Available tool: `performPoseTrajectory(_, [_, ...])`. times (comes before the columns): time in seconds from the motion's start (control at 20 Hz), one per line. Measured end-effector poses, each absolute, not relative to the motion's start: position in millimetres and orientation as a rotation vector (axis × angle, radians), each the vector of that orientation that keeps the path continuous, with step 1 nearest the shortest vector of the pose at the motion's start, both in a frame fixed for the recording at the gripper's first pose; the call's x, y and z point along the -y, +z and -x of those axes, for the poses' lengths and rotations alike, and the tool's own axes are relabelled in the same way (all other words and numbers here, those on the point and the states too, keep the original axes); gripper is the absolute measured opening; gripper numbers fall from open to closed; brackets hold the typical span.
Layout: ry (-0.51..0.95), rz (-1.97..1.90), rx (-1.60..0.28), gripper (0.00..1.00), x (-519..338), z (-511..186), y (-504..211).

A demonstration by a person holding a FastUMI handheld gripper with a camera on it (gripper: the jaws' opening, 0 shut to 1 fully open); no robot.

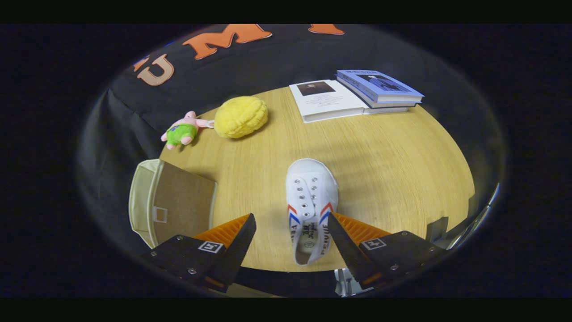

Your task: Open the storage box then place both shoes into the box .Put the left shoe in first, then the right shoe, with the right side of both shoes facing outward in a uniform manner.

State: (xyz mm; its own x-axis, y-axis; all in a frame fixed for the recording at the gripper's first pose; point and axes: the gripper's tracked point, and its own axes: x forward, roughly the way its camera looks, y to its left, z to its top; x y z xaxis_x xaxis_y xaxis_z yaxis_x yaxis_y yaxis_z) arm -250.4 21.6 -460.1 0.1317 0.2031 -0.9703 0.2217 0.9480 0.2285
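Shoe: one white canvas shoe [311, 201] with red and blue side stripes lies on the bench [393, 165], heel toward the near edge and toe pointing to the far edge.
Gripper: the gripper [292, 230] hangs above the near edge with its fingers spread wide, holding nothing.
Fingers and shoe: the heel end of the shoe sits between the fingers, closer to the right one; whether that finger touches it I cannot tell, and the left finger is clearly apart from it.
Storage box: a beige fabric box [172, 203] stands at the near left corner of the bench, left of the left finger, its mouth open upward and its brown inside showing.
Box contents: the visible part of its inside looks bare, but part of it is hidden behind the left finger.
Second shoe: I can see just one shoe on the bench.
Other things: a pink and green plush toy [182, 131] and a yellow bumpy ball [241, 116] lie by the far left edge; two books [353, 94] rest at the far edge, the blue one overlapping the white one.
Progress: the box seems already open, so the opening step looks done.
Left to do: this shoe is not yet gripped; from what I see, placing the shoes remains.
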Motion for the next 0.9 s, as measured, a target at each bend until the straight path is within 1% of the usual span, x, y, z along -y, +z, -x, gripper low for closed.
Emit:
performPoseTrajectory(0.15, [-0.030, -0.329, -1.492, 0.95, -5, 269, -478])
performPoseTrajectory(0.4, [-0.061, -0.320, -1.514, 0.86, 9, 285, -506])
performPoseTrajectory(0.6, [-0.065, -0.375, -1.545, 0.69, 1, 293, -526])
performPoseTrajectory(0.65, [-0.065, -0.401, -1.543, 0.61, -3, 292, -529])
performPoseTrajectory(0.7, [-0.061, -0.430, -1.543, 0.57, -9, 291, -531])
performPoseTrajectory(0.75, [-0.074, -0.442, -1.543, 0.46, -10, 290, -531])
performPoseTrajectory(0.8, [-0.078, -0.453, -1.545, 0.40, -9, 289, -531])
performPoseTrajectory(0.9, [-0.079, -0.491, -1.532, 0.35, -9, 289, -532])
